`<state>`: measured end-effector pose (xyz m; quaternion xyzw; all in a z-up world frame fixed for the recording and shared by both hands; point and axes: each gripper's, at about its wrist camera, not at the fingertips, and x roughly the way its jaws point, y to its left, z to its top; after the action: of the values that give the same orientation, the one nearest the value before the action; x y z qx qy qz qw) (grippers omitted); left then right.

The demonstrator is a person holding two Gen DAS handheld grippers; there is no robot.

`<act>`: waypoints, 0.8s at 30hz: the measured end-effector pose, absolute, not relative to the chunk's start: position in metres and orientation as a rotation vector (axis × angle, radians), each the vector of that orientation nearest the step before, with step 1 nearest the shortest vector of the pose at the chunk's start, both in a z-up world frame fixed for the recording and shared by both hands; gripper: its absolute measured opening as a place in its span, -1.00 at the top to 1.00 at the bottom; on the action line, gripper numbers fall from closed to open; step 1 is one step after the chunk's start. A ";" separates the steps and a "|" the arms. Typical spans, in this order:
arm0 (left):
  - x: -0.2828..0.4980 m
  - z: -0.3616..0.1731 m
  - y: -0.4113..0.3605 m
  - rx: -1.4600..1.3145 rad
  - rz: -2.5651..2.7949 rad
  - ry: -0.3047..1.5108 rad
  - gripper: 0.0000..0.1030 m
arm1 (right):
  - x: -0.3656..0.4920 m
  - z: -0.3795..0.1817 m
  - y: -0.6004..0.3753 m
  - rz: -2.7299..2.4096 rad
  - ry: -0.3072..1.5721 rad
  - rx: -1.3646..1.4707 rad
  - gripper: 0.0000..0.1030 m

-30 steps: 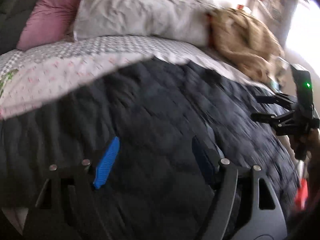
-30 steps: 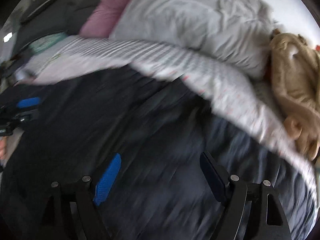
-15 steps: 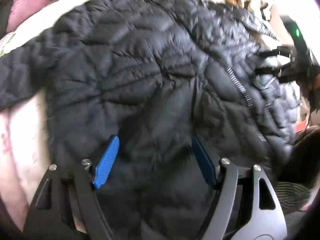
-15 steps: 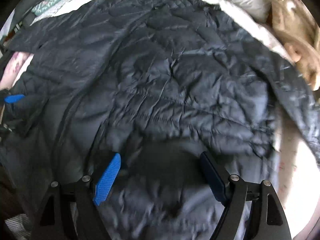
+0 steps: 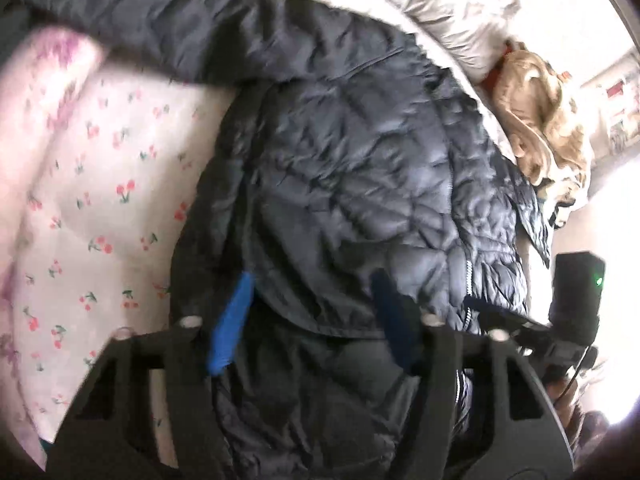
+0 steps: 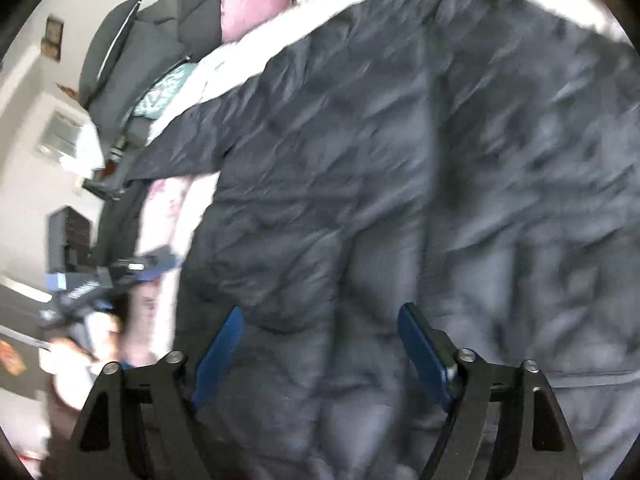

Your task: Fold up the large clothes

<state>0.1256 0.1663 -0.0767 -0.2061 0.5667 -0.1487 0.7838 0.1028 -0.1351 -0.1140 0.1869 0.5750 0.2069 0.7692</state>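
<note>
The dark quilted jacket lies spread on the bed, over the cherry-print sheet, one sleeve reaching toward ten o'clock in the left wrist view and its zipper running down at about four o'clock. A second ago both cameras looked across the bed at the pillows; now both look down on the jacket's lower part, so the hands have dropped to the near hem.

The left claw has just been closing: its blue pads straddle a raised fold of the hem but do not yet seem to press on it. The right claw has also been narrowing, with padded fabric bulging between its pads, and there too I see no pinch yet. The right view is blurred, so contact there is uncertain.

To my eye this is the start of a fold: both claws taking the hem edge. The slippery, puffy shell may slide out of a shallow bite.

At three o'clock beyond the jacket lies a tan plush toy, near a grey pillow.
</note>
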 end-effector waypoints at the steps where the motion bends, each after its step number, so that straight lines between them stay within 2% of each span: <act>1: 0.131 -0.085 0.169 -0.471 -0.303 1.233 0.06 | 0.111 -0.128 -0.127 0.456 1.278 0.441 -0.18; 3: 0.134 -0.094 0.171 -0.484 -0.289 1.243 0.24 | 0.120 -0.142 -0.118 0.432 1.301 0.471 -0.12; 5: 0.137 -0.100 0.174 -0.489 -0.264 1.248 0.34 | 0.131 -0.145 -0.113 0.433 1.261 0.487 0.12; 6: 0.138 -0.101 0.174 -0.497 -0.260 1.243 0.38 | 0.136 -0.142 -0.112 0.451 1.245 0.501 0.62; 7: 0.139 -0.098 0.174 -0.505 -0.265 1.226 0.47 | 0.142 -0.138 -0.112 0.456 1.220 0.507 0.75; 9: 0.140 -0.091 0.169 -0.494 -0.303 1.199 0.62 | 0.141 -0.128 -0.115 0.437 1.148 0.468 0.80; 11: 0.139 -0.087 0.160 -0.401 -0.288 1.191 0.62 | 0.141 -0.114 -0.113 0.360 1.094 0.325 0.82; 14: 0.140 -0.103 0.147 -0.179 -0.172 1.274 0.69 | 0.141 -0.138 -0.098 0.224 1.202 0.112 0.82; 18: 0.136 -0.088 0.148 -0.168 -0.149 1.243 0.67 | 0.138 -0.131 -0.083 0.210 1.249 0.060 0.69; 20: 0.131 -0.070 0.156 -0.207 -0.142 1.178 0.53 | 0.133 -0.115 -0.084 0.235 1.226 0.086 0.69; 22: 0.126 -0.055 0.160 -0.235 -0.138 1.105 0.15 | 0.130 -0.105 -0.083 0.239 1.195 0.093 0.63; 24: 0.126 -0.049 0.157 -0.246 -0.155 1.047 -0.08 | 0.129 -0.101 -0.083 0.241 1.182 0.091 0.52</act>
<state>0.1264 0.1565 -0.0486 -0.1170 0.4981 -0.0737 0.8560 0.1289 -0.0829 -0.1015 0.0430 0.5558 0.1132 0.8225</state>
